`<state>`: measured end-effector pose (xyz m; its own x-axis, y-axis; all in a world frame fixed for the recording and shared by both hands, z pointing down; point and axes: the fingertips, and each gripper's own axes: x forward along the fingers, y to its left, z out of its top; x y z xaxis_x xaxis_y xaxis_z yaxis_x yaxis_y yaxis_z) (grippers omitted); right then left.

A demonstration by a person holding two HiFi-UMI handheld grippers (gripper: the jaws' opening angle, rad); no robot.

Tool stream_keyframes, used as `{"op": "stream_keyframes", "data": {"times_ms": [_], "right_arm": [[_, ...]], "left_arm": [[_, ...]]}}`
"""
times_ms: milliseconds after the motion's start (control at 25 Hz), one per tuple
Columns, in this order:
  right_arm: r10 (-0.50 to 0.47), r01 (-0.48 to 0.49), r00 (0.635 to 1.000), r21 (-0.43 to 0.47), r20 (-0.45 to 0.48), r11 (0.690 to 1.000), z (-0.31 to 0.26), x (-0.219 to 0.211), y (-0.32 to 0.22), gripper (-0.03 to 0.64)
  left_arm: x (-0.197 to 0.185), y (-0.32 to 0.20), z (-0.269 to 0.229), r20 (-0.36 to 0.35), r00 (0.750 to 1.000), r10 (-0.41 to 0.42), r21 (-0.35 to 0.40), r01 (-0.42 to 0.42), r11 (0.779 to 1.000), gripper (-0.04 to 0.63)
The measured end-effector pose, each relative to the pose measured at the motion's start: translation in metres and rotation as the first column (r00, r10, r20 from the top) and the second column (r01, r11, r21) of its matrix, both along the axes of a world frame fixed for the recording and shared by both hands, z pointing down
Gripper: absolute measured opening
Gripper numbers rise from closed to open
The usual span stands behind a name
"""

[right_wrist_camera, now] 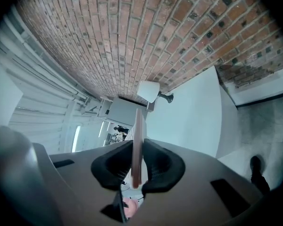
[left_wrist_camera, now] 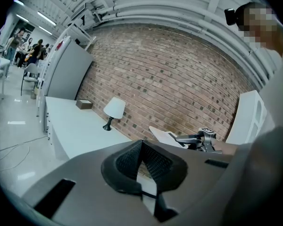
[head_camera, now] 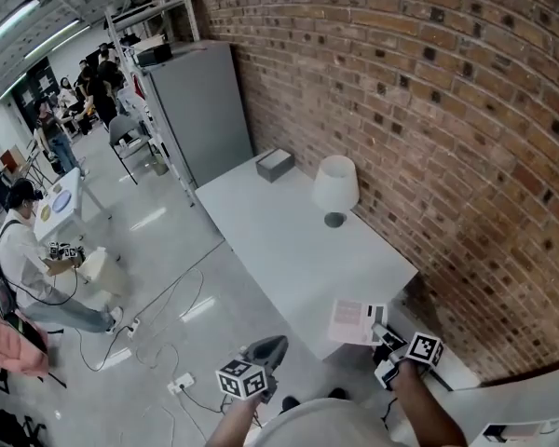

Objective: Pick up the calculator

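Note:
The calculator (head_camera: 356,321) is a thin, flat, pale pinkish slab held over the near corner of the white table (head_camera: 289,240). My right gripper (head_camera: 380,330) is shut on its near edge. In the right gripper view the calculator (right_wrist_camera: 137,145) stands edge-on between the pads of my right gripper (right_wrist_camera: 137,161). From the left gripper view the calculator (left_wrist_camera: 164,136) shows tilted, with the right gripper (left_wrist_camera: 198,139) behind it. My left gripper (head_camera: 265,350) hangs off the table's near left side, over the floor. Its jaws (left_wrist_camera: 141,161) are shut on nothing.
A white lamp (head_camera: 335,186) and a grey tissue box (head_camera: 274,165) stand on the table by the brick wall. A tall grey cabinet (head_camera: 191,110) is beyond the table's far end. Cables and a power strip (head_camera: 179,383) lie on the floor at left. A seated person (head_camera: 23,259) and others are far left.

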<state>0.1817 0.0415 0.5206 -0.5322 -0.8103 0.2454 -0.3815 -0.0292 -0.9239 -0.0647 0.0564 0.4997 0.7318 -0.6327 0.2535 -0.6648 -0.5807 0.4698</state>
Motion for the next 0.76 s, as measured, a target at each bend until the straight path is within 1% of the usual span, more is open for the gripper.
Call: {"op": "stream_keyframes", "data": {"times_ms": [440,760], "right_arm": [[0.003,-0.003,1.0,-0.002,0.014,1.0,-0.006,-0.016,-0.004,0.069],[0.0,0.0,1.0,0.002,0.011,1.0,-0.004,-0.014,-0.009,0.069]], "left_arm": [[-0.013,-0.005,-0.004,-0.009,1.0,-0.004,0.002,0.004,1.0,0.012],[-0.012,-0.009,0.0,-0.009,1.0,-0.011,0.004,0.011,1.0,0.013]]}}
